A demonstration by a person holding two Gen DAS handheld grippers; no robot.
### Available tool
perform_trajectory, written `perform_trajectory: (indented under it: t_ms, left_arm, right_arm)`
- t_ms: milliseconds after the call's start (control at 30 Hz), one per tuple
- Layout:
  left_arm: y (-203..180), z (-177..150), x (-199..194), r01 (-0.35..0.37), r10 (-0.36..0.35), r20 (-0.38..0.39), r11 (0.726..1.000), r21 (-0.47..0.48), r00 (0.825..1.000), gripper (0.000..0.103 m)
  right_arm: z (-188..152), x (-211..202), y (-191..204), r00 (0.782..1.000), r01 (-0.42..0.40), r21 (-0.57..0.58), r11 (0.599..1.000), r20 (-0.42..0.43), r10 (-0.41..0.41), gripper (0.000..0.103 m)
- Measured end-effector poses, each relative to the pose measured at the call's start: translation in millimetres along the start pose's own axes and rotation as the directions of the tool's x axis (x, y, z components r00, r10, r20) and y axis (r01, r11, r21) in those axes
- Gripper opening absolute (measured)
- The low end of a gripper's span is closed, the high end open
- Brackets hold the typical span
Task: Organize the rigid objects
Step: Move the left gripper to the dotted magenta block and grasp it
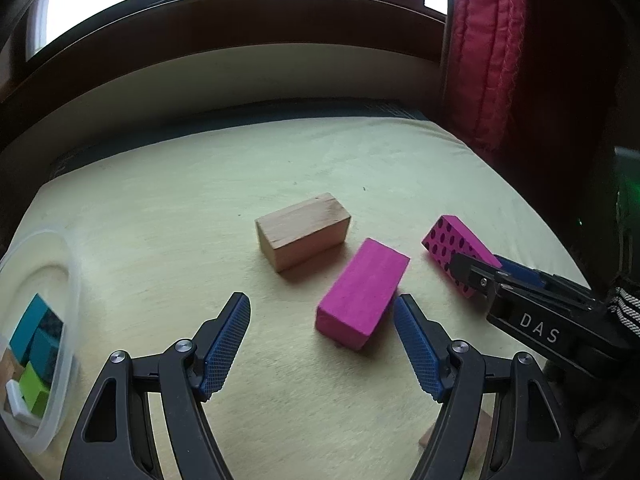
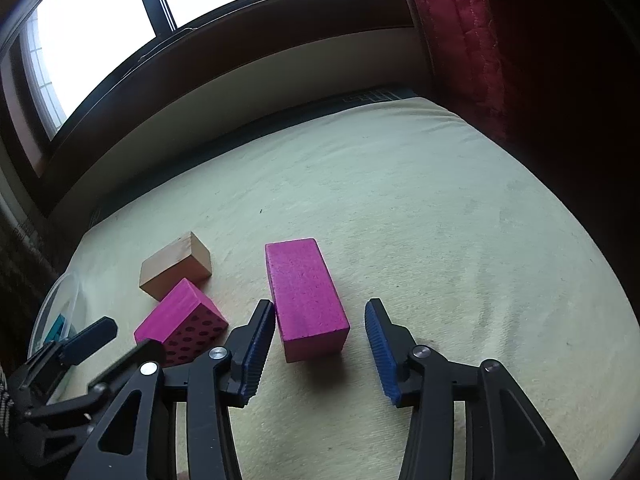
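Note:
Three blocks lie on a cream cloth. My left gripper is open, and a pink block lies just ahead with its near end beside the right finger. The same block shows a dotted side in the right wrist view, next to the left gripper. A plain wooden block rests behind it. My right gripper is open and straddles a second pink block; the left pad is close to it, the right pad apart. In the left wrist view this block shows dots, with the right gripper around it.
A clear plastic container at the left edge holds teal and green blocks. Another wooden piece shows under my left gripper's right finger. A red quilted curtain hangs at the right, and a dark window sill runs behind the cloth.

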State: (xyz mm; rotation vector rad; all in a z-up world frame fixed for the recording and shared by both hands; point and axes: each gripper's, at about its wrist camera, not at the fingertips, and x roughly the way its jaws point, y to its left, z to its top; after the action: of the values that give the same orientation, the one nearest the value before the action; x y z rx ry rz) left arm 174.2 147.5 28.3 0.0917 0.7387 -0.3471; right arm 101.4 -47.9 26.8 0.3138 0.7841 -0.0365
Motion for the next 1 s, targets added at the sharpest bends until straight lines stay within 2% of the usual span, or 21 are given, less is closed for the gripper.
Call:
perform_trajectory:
  t_ms: [300,567,1000]
  left_arm:
    - [-12.9,3.3,18.2,0.014,-0.012,-0.027,0.998,0.063,1.000,0.073]
    - [-20.3,6.6,34.8,0.020,-0.015,-0.062,0.996,0.090,0.998,0.056]
    - [-23.0,3.6,36.8,0.030,-0.025,-0.040,0.992,0.126,0.999,0.041]
  right_arm:
    - [1.1,-1.3,2.1,1.000,-0.001,0.000,1.000,0.001,0.001,0.050]
    - [2.2,-1.3,1.7,1.000,-0.002,-0.003,1.000,0.001,0.002,0.050]
    - [2.3,-0.5,4.0,1.000,-0.005,-0.026,1.000,0.009,0.005,0.050]
